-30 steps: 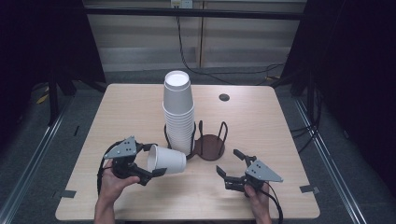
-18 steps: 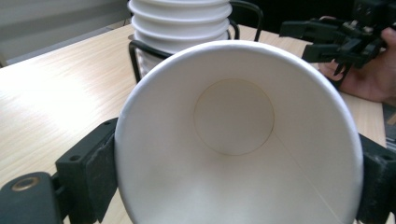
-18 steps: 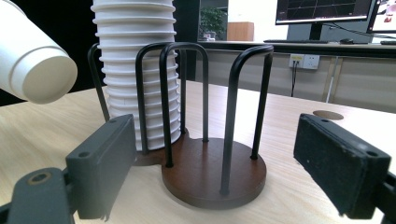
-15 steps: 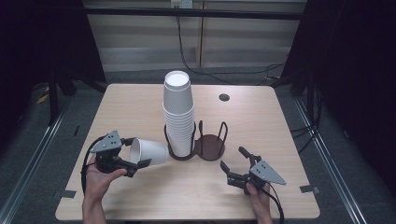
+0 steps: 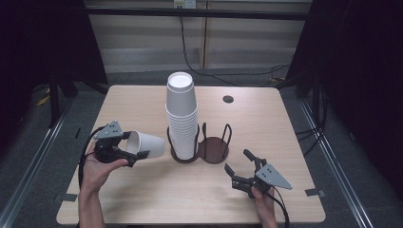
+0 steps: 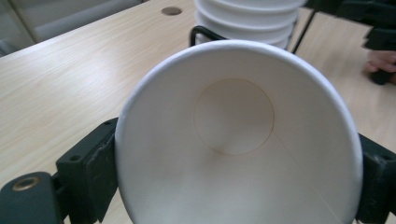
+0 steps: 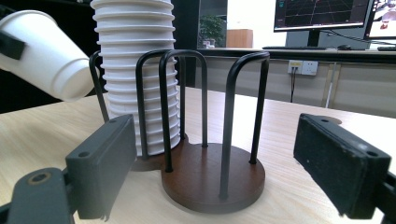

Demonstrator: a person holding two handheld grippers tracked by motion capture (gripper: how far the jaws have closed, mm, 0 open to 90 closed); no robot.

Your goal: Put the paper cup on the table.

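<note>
Two tools are in my hands, one on each side of the counter's [image 5: 142, 199] near edge. My left tool [image 5: 124, 153] is clamped on a single white paper cup [image 5: 145, 145], its jaws pressing on the wall just behind the rim from both sides. The cup lies tipped on its side, held off the counter, with its open mouth toward my hand and its base pointing toward the cup stack [image 5: 181, 118]. In the left gripper view I look straight down into the cup [image 6: 238, 140], to its round bottom, with a black jaw at either side of the rim.

My right tool [image 5: 241, 164] sits low by the counter's right front, its jaws spread wide apart with nothing between them. In the right gripper view they point at the dark wooden holder [image 7: 212, 179] with its black wire hoops.

Farther in, that holder [image 5: 214, 147] has two round bays side by side. The left bay carries the tall stack of white cups, upright; the right bay is bare wood. The held cup's base is just beside the stack, not touching it.

Beyond, near the far edge, a small dark round grommet [image 5: 228, 99] is set into the counter.
</note>
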